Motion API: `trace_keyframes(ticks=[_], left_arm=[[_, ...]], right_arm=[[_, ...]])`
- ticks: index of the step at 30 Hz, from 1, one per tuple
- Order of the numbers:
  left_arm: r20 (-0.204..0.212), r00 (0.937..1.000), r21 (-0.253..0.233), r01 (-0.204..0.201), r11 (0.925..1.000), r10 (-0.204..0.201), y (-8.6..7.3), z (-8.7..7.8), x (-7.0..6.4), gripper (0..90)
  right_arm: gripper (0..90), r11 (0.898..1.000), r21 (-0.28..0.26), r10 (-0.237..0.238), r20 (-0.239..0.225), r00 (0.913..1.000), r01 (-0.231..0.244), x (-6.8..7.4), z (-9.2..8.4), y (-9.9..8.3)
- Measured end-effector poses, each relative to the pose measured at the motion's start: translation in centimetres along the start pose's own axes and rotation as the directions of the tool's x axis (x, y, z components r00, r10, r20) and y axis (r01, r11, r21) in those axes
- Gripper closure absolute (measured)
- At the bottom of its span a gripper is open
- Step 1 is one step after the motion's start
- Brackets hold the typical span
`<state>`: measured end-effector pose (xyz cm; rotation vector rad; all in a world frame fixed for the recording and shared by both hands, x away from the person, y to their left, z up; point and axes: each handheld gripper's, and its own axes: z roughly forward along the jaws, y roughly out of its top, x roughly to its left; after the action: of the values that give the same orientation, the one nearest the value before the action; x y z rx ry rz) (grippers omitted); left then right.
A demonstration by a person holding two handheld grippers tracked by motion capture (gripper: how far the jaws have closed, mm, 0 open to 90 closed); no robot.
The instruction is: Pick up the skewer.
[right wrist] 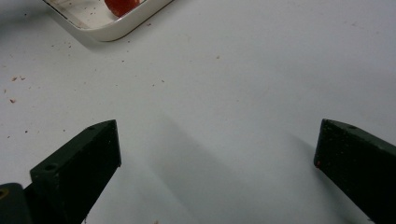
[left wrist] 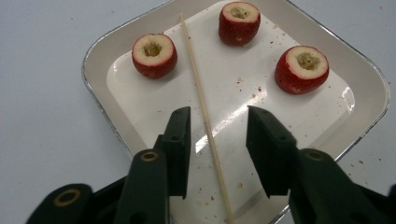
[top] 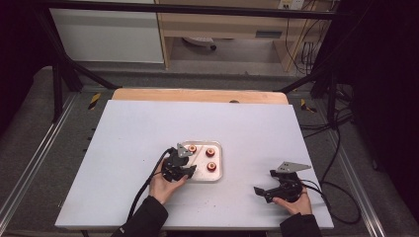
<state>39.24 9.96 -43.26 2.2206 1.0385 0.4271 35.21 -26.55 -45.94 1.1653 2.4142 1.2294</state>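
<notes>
**Skewer between our left jaws**

We hold the left gripper [left wrist: 218, 128] low over the tray [left wrist: 95, 53], its jaws either side of the skewer [left wrist: 201, 100] but not touching it. The skewer lies flat on the tray, running between three cored red fruits [left wrist: 154, 55]. Our right gripper [right wrist: 217, 149] rests on the table [top: 138, 128], well apart from the tray, jaws spread wide with nothing between them

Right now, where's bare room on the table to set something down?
The far half of the table beyond the tray is bare, as is the left side out to the edge. A smaller patch lies between the tray and the right tool. Crowded: the tray, with three cored fruits, a skewer and the left tool.
</notes>
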Motion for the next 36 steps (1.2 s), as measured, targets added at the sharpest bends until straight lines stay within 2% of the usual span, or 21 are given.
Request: trace_keyframes(ticks=[7, 24, 30, 36], left_arm=[[-0.015, 0.9997, 0.008, 0.020, 0.9998, -0.020, -0.1, 0.2, -0.2, 73.6], [-0.058, 0.9976, 0.013, 0.038, 0.9992, -0.037, -0.4, 0.7, -0.5, 87.7], [-0.059, 0.9963, -0.010, 0.062, 0.9980, -0.062, -0.7, 0.6, -0.4, 88.3], [-0.051, 0.9961, -0.043, 0.069, 0.9967, -0.071, -0.7, -0.3, 0.0, 88.5]], right_arm=[[1.2, 1.000, -0.002, 0.001, -0.002, 1.0000, -0.001, 0.0, 0.0, 0.0], [1.3, 1.000, 0.001, -0.001, 0.000, 1.0000, 0.001, 0.0, 0.1, 0.0], [1.3, 1.000, 0.001, 0.000, -0.001, 1.0000, 0.000, 0.1, 0.1, 0.0], [1.3, 1.000, -0.003, -0.003, 0.000, 1.0000, 0.003, 0.0, 0.0, 0.0]])
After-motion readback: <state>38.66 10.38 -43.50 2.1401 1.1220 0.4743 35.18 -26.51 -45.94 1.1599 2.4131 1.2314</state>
